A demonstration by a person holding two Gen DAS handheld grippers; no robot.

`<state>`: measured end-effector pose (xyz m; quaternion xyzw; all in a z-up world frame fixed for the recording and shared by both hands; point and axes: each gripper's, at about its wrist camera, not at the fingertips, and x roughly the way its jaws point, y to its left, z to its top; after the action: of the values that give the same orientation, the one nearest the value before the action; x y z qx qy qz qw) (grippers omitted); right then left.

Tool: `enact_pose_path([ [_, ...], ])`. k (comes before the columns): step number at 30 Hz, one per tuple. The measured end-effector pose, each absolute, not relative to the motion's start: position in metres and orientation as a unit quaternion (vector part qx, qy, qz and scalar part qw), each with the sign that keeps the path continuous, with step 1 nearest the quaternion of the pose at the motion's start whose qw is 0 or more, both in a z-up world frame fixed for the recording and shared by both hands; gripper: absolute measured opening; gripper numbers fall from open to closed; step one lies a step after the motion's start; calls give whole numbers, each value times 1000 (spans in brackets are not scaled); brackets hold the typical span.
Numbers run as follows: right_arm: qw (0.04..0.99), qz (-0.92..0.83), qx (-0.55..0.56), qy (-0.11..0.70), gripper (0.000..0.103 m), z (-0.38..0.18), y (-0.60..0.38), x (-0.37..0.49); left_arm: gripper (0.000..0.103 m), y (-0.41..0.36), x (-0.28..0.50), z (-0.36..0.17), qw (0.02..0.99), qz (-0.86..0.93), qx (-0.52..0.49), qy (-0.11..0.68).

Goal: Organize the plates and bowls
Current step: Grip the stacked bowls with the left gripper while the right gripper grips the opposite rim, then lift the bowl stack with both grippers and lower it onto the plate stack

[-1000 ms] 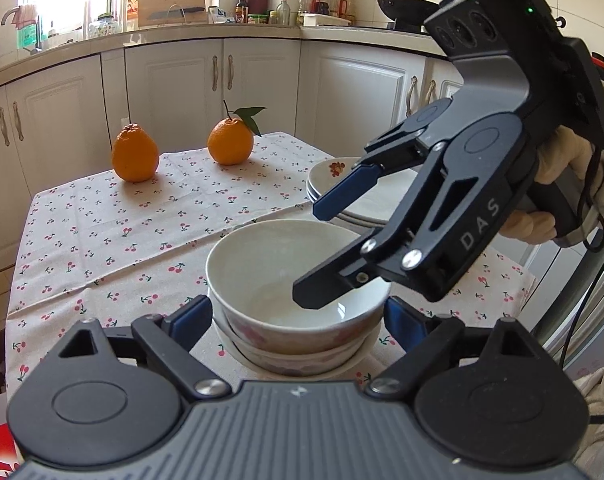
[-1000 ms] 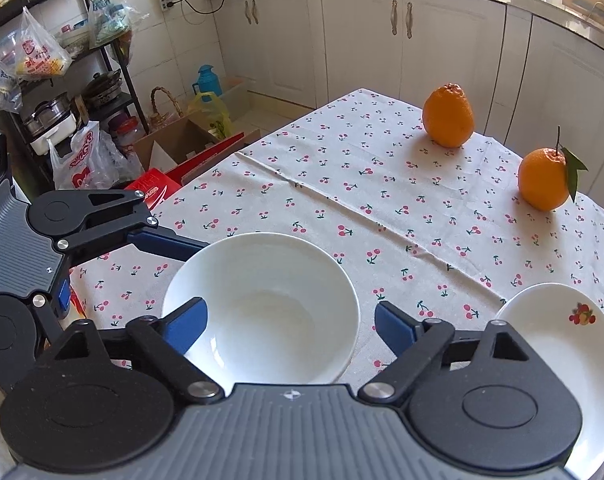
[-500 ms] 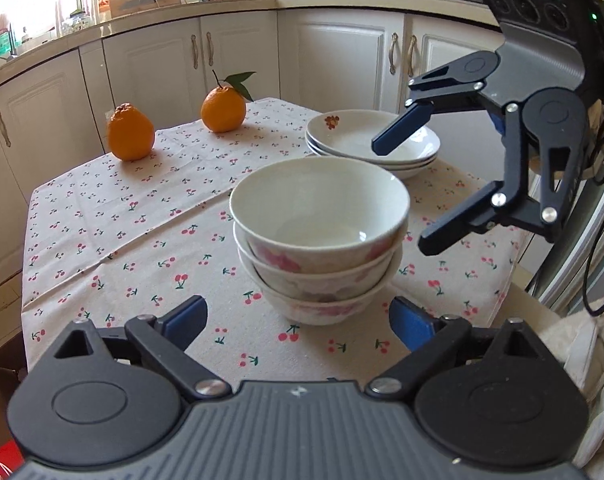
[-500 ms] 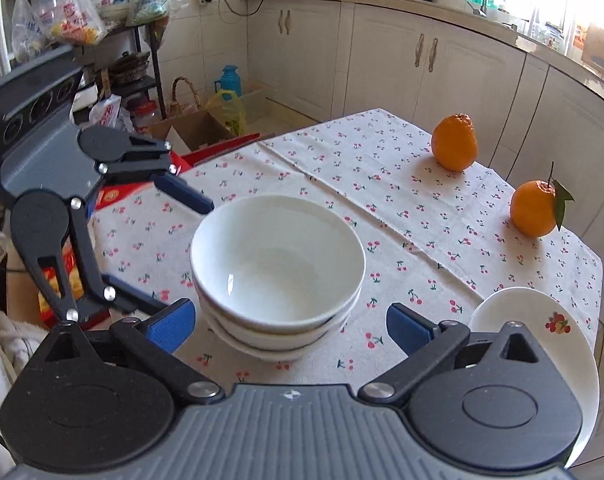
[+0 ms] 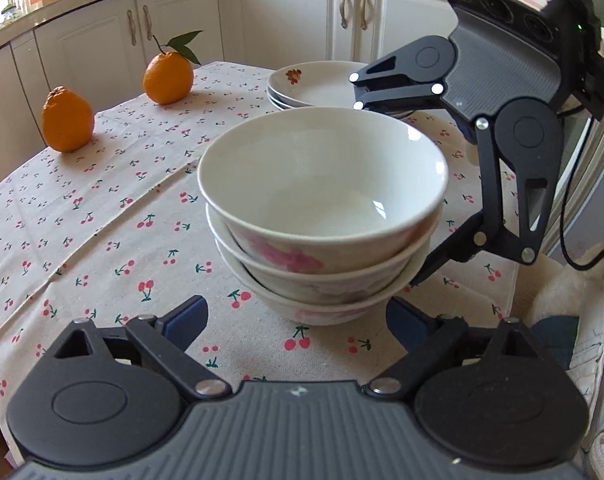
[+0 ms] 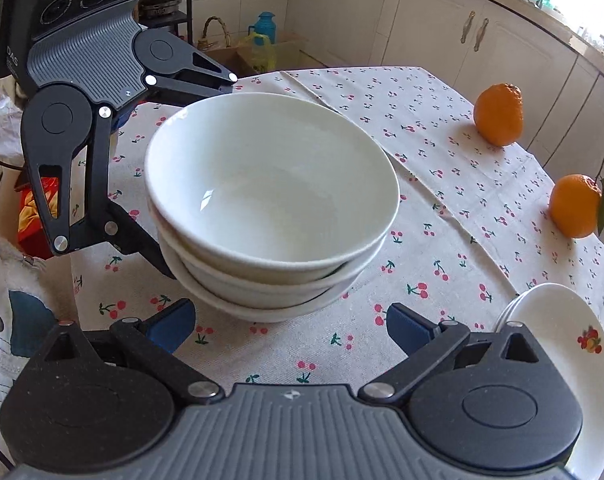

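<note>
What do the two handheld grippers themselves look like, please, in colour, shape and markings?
Both the left gripper and right gripper have grey ribbed bodies, black linkage arms with silver rivets and blue-padded fingers. The left's housing reads "DAS"; a black cable trails from the right.

A: What is hidden of the three nested white ceramic bowls with pink flowers (image 5: 321, 216)?

B: The two lower bowls are covered by the top one; only their rims are seen. The far blue pads of the black right gripper (image 5: 385, 196) are concealed behind the stack.

A: And in the right wrist view?

B: The stack of white plates with a fruit motif (image 6: 561, 332) is cut off by the picture's edge and partly masked by the gripper body. The lower finger of the black left gripper (image 6: 198, 176) is lost behind the bowls.

A: Anything else?

B: The far edge of the cherry-print-clothed bench (image 5: 102, 200) is hidden behind the plates.
</note>
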<state>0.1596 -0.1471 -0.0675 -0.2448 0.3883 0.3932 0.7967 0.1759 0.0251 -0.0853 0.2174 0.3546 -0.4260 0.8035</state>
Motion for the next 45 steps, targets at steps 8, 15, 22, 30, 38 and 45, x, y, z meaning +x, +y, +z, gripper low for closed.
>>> enact_pose_path([
  [8,759,455,-255,388,100,-62,-142,175,89,22,191,-82,769,-475,228,363],
  [15,738,481,-261,396,90,-61,-139,181,87,19,193,-79,752,-499,238,359],
  [22,733,487,-258,398,88,-60,-139,183,84,17,194,-78,745,-508,244,356],
  [30,732,485,-256,405,88,-59,-137,186,84,18,193,-78,746,-507,246,354],
  [38,733,481,-258,406,88,-55,-139,186,84,14,188,-72,752,-504,249,345],
  [45,738,477,-268,395,88,-42,-150,183,84,1,184,-61,759,-500,253,332],
])
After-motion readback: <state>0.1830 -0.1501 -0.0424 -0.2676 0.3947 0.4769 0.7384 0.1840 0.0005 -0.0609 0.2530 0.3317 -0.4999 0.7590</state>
